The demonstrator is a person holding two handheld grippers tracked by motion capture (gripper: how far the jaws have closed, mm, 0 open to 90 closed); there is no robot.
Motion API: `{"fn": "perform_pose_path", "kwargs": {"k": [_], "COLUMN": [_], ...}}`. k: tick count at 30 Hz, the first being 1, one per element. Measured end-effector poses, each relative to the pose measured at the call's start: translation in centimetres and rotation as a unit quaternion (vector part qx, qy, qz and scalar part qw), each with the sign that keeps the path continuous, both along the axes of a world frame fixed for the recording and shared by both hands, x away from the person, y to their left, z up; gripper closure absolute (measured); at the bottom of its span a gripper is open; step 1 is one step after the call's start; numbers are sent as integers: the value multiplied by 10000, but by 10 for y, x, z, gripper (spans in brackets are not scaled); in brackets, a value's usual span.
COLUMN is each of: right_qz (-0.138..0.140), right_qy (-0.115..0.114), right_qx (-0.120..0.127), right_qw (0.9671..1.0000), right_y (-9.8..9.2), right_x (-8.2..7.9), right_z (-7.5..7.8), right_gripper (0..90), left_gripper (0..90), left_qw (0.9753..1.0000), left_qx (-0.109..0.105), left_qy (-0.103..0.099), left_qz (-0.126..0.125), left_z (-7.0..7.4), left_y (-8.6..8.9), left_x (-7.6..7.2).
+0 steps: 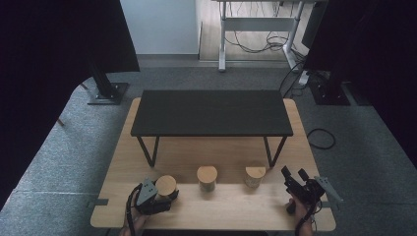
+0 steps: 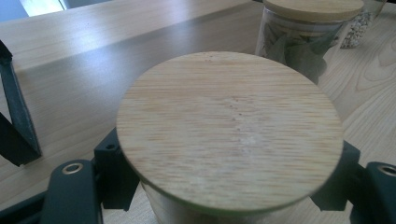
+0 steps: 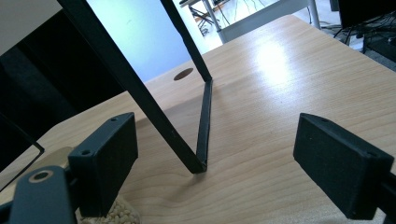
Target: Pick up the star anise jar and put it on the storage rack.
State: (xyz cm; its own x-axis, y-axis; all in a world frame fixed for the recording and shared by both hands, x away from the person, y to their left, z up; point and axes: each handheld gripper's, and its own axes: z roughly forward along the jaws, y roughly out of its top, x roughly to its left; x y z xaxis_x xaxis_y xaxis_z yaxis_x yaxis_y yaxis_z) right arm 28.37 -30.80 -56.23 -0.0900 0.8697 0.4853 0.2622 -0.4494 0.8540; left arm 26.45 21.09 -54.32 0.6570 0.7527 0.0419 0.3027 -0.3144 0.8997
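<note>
Left claw (image 1: 164, 196) grips the upright jar (image 1: 165, 187) near the table's (image 1: 236, 211) front-left corner, jaws either side below its lid; right claw (image 1: 293, 179) open, well apart at the front-right corner.

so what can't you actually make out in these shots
- Contents of the left jar: in the left gripper view its wooden lid covers the glass; in the high view it is too small.
- Whether the left tool actually presses the jar: the lid hides the contact.
- Contents of the middle jar: too small in the high view, blurred in the left gripper view.
- The right jar: cut off by the bottom edge in the right gripper view.
</note>
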Motion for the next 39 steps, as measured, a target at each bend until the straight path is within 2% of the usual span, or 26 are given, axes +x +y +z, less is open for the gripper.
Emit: {"fn": "perform_pose_path", "kwargs": {"k": [9, 19, 22, 27, 32, 39], "right_qz": [-19, -32, -38, -48, -42, -41], "right_qy": [-13, -18, -23, -34, -26, -37], "right_qx": [13, 25, 29, 19, 32, 36], "right_qw": [10000, 10000, 10000, 10000, 10000, 10000], "right_y": [0, 0, 0, 0, 0, -1], "right_x": [0, 0, -1, -1, -1, -1], "right_z": [0, 0, 0, 0, 0, 0], "right_gripper": [133, 133, 132, 132, 132, 131], "left_gripper": [250, 250, 250, 250, 250, 250], "left_qw": [10000, 9998, 9997, 9997, 9994, 9995], "left_qx": [58, -185, -186, -185, -330, -270], "left_qy": [-33, -114, -144, -103, -42, -139], "left_qz": [-13, -45, -72, -82, -83, -123], "left_z": [2, 16, 21, 24, 26, 38], "left_y": [-1, 4, 7, 10, 14, 16], "left_x": [-1, -10, -12, -13, -11, -11]}}
